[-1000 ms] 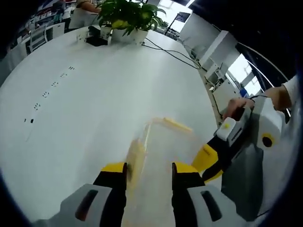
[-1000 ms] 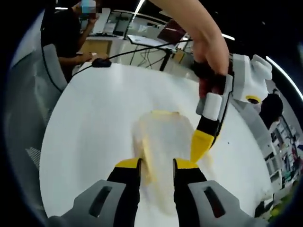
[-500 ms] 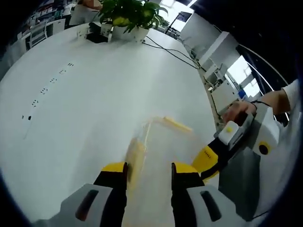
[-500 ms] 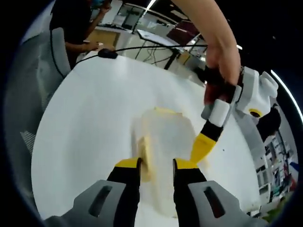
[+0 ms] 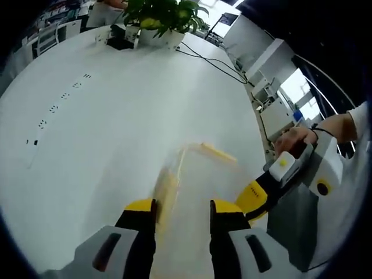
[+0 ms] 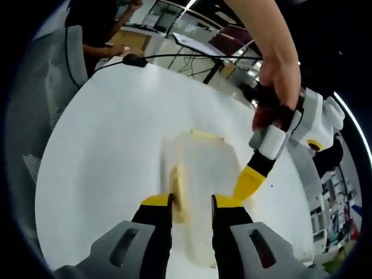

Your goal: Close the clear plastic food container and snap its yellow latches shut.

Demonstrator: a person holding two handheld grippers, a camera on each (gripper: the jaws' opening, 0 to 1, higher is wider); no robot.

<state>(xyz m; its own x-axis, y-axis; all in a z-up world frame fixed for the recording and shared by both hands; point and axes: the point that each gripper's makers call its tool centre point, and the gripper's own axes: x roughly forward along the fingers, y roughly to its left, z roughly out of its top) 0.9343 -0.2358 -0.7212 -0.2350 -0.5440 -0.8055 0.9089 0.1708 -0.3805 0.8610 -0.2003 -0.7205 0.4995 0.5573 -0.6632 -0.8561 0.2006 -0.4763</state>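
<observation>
Both grippers' jaws stand apart over the unlabelled clear container (image 6: pixel 200 192).

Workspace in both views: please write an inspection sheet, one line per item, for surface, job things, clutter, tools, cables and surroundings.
Surface: round white table, small dark marks near one edge.
Job things: clear container lies on the table, lid down; yellow latches on its sides; whether they are snapped cannot be told.
Clutter: potted plant at the far edge of the table.
Tools: left tool and right tool both open, jaws astride the container, from opposite ends.
Cables: black cable runs from the plant across the table; another at the other edge.
Surroundings: grey chair, a seated person, office desks behind.
</observation>
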